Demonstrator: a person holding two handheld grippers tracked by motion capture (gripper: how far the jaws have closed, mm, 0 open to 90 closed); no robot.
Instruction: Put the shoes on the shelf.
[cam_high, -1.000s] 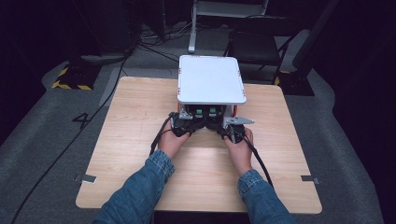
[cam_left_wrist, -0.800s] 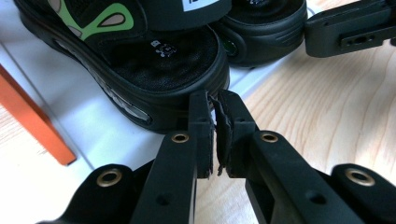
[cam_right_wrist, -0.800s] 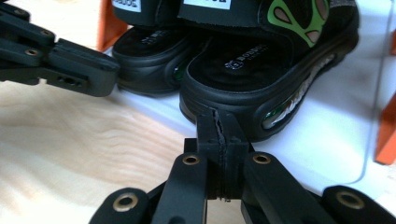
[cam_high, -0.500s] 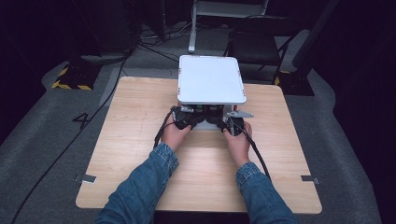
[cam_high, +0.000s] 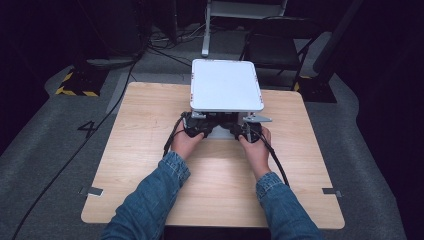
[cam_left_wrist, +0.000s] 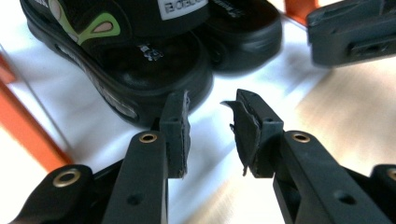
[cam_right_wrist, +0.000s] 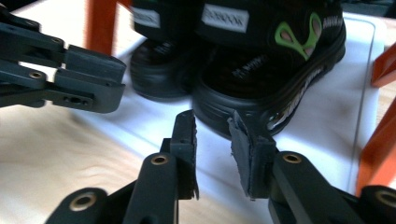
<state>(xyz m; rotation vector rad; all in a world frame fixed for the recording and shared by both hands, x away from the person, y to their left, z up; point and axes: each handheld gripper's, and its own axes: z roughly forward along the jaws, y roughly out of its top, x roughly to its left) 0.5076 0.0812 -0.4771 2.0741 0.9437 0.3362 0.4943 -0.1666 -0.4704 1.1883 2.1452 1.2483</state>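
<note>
A pair of black sandals with green marks stands on the white lower shelf of a small stand with orange legs. My left gripper is just short of the heel of the left sandal. Its jaws have just been opening, and nothing is between them. My right gripper faces the heel of the right sandal, its jaws likewise just opened on nothing. In the high view both grippers, left and right, reach under the stand's white top.
The stand sits at the far middle of a wooden table. Each gripper view has the other gripper close beside it, the right one and the left one. Cables trail back along the forearms. Dark chairs and floor cables lie beyond the table.
Both hands have edged slightly forward toward the stand. The high view shows nothing else changed.
</note>
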